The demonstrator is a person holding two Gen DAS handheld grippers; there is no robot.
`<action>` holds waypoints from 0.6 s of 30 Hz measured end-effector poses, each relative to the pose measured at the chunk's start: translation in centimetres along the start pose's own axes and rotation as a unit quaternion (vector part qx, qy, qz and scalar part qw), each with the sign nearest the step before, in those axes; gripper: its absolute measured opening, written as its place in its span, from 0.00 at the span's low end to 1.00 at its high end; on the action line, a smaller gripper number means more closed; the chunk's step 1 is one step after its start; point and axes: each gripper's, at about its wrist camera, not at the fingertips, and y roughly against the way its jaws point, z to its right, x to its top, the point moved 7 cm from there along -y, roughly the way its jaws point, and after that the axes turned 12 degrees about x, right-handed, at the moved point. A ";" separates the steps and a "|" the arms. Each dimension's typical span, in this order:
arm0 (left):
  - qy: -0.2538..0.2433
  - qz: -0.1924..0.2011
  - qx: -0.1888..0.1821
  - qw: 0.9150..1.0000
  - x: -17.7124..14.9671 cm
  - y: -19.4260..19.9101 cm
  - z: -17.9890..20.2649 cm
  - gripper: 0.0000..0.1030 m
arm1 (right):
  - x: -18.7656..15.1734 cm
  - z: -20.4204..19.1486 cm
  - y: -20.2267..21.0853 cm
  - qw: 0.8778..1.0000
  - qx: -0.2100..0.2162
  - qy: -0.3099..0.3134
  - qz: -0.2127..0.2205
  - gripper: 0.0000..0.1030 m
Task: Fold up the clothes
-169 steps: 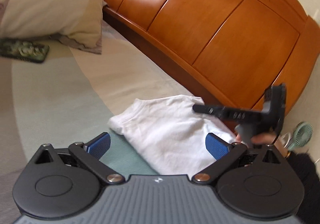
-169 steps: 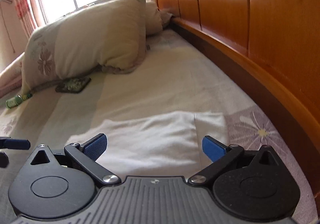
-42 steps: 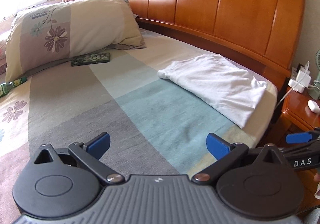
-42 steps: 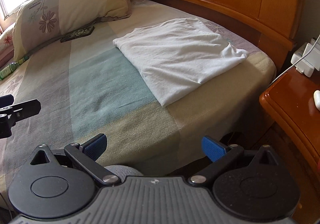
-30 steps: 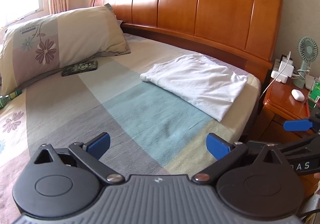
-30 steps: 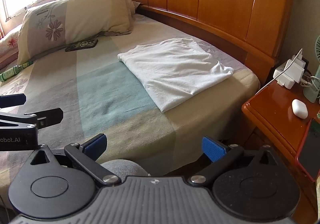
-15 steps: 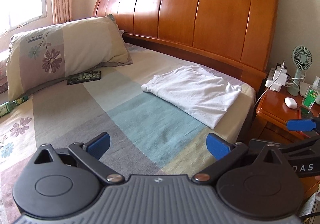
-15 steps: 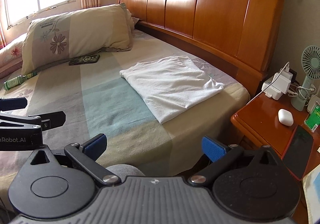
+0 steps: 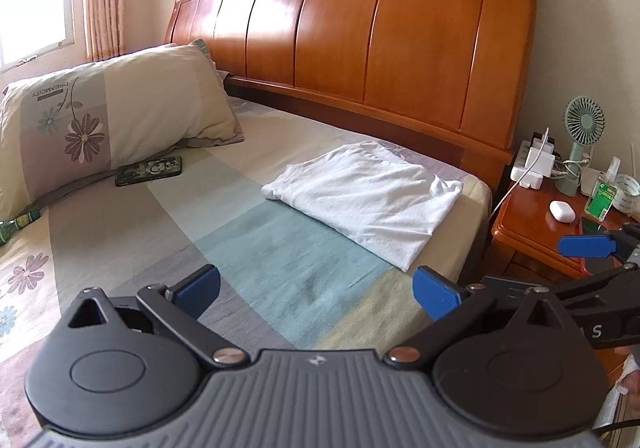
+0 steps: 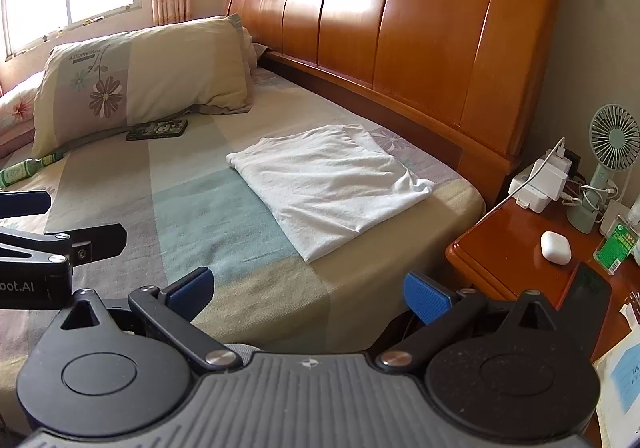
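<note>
Both grippers' jaws gape, well apart from the folded white shirt.

Both wrist cameras look from well back across the patchwork-sheeted bed toward the orange wooden headboard, sharing it.

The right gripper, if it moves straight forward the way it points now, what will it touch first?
Most likely the bed near its edge, just short of the white shirt. The open right gripper holds nothing; depth is uncertain.

Glossy wooden headboard, soft white cloth shirt, matt woven bedsheet.
</note>
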 end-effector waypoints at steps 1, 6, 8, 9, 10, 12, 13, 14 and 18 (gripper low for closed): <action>0.001 -0.001 0.000 1.000 0.0 -0.1 0.0 0.99 | 0.0 0.0 -0.1 1.000 0.001 0.000 -0.001 1.00; 0.003 -0.007 0.001 1.000 0.1 -0.5 -0.3 0.99 | 0.3 0.0 -0.7 1.000 0.004 0.004 -0.004 1.00; 0.003 -0.011 0.004 1.000 0.0 -0.8 -0.4 0.99 | 0.4 0.1 -1.1 1.000 0.000 0.007 -0.006 1.00; 0.002 -0.014 0.005 1.000 0.0 -0.9 -0.4 0.99 | 0.5 0.3 -1.2 1.000 -0.003 0.007 -0.007 1.00; 0.003 -0.016 0.006 1.000 -0.1 -1.1 -0.5 0.99 | 0.5 0.5 -1.4 1.000 -0.006 0.007 -0.007 1.00; 0.004 -0.020 0.007 1.000 -0.2 -1.4 -0.7 0.99 | 0.5 0.8 -1.6 1.000 -0.005 -0.001 -0.009 1.00; 0.005 -0.023 0.008 1.000 -0.2 -1.6 -0.7 0.99 | 0.6 1.0 -1.7 1.000 -0.004 -0.005 -0.009 1.00; 0.005 -0.025 0.009 1.000 -0.3 -1.7 -0.8 0.99 | 0.6 1.2 -1.8 1.000 -0.004 -0.007 -0.010 1.00; 0.008 -0.032 0.010 0.999 -0.3 -2.4 -0.7 0.99 | 0.8 1.5 -2.2 1.000 -0.004 -0.009 -0.011 1.00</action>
